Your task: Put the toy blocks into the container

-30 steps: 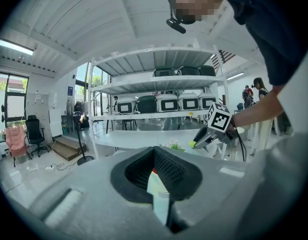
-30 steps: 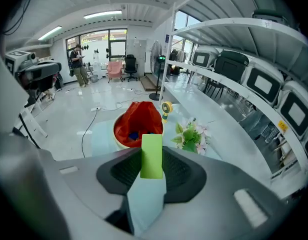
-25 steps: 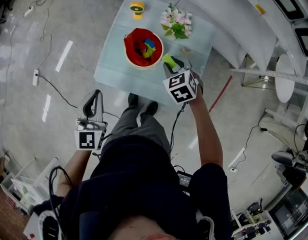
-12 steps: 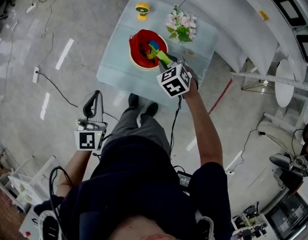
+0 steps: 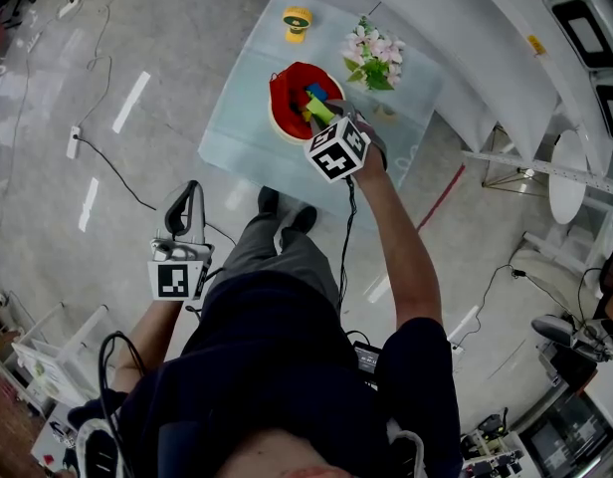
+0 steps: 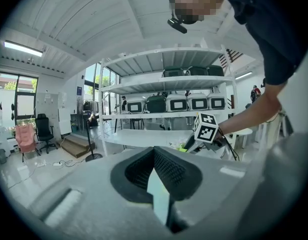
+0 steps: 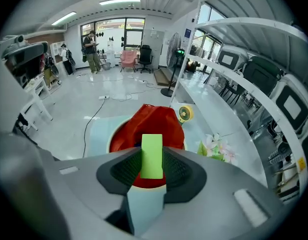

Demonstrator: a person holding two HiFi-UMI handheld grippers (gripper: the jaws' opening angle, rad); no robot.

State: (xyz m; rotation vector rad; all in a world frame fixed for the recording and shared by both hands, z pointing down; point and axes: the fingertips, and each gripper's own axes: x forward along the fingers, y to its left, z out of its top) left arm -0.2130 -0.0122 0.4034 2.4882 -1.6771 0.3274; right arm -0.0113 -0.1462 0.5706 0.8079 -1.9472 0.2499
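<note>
Head view: the right gripper (image 5: 322, 114) hangs right over the red container (image 5: 284, 96) on the little table (image 5: 237, 132), with other blocks (image 5: 312, 94) inside it. The left gripper (image 5: 190, 195) is down by the person's leg. Left gripper view: jaws pressed together, nothing between them. Right gripper view: jaws pinching a green block (image 7: 152, 154) over the container's mouth.

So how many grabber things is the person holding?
2. The left gripper hangs by the person's leg, shut and empty. The right gripper is above the red container, gripping a green block.
</note>
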